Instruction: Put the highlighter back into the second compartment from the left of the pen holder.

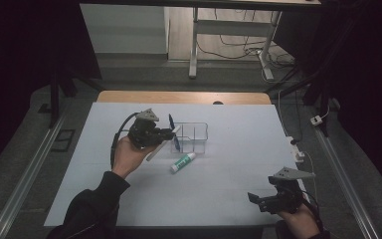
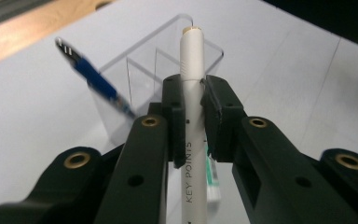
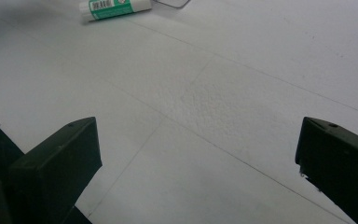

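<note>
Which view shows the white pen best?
The left gripper view: the white pen runs up close between that gripper's pads, its lettering readable. The high view shows it small, slanting from the left gripper toward the clear organizer.

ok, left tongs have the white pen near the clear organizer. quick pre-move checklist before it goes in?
1. Grip on white pen: left tongs shut on its barrel, pads on both sides. ok.
2. Pen end lined up with clear organizer: it points at the compartments, but whether it is over one, cannot tell.
3. Free compartment: blue pen leans in the end one, the others look empty. ok.
4. Glue stick lies on the table in front of the organizer, clear of the path. ok.
5. Right tongs open, far off near the table edge. ok.
</note>
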A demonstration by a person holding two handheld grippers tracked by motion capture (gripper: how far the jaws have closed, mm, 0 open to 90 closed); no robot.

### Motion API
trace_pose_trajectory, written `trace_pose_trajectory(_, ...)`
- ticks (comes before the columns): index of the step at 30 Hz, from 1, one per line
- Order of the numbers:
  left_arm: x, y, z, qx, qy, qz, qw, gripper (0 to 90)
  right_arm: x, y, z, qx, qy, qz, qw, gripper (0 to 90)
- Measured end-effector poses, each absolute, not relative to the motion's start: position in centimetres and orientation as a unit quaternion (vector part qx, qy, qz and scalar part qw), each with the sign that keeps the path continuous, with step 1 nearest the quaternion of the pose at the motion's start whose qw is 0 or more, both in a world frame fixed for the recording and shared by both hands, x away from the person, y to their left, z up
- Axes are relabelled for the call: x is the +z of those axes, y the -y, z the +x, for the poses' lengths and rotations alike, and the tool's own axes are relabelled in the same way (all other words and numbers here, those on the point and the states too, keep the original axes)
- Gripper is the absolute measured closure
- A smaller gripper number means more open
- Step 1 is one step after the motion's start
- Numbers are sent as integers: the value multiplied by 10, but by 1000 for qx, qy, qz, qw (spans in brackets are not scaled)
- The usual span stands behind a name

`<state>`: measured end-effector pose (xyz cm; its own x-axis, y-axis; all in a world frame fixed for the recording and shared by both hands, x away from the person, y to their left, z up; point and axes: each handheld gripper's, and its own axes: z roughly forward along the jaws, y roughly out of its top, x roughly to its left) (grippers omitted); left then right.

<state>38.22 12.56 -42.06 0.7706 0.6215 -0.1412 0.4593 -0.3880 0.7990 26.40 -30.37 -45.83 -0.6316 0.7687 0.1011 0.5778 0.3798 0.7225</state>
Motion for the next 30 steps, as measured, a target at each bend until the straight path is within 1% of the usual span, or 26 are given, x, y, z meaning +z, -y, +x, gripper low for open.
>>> trace_pose_trajectory(9,-407,-106,402,104,-321,817,468,783,-458,304,264,377,-821,409,126,0)
trace_pose_trajectory(21,-400,-87,428,113,-328,792,502,783,-458,305,264,379,-821,408,124,0)
trace_pose_trajectory(30,-393,-59,443,131,-304,803,495,783,-458,305,264,382,-820,408,121,14)
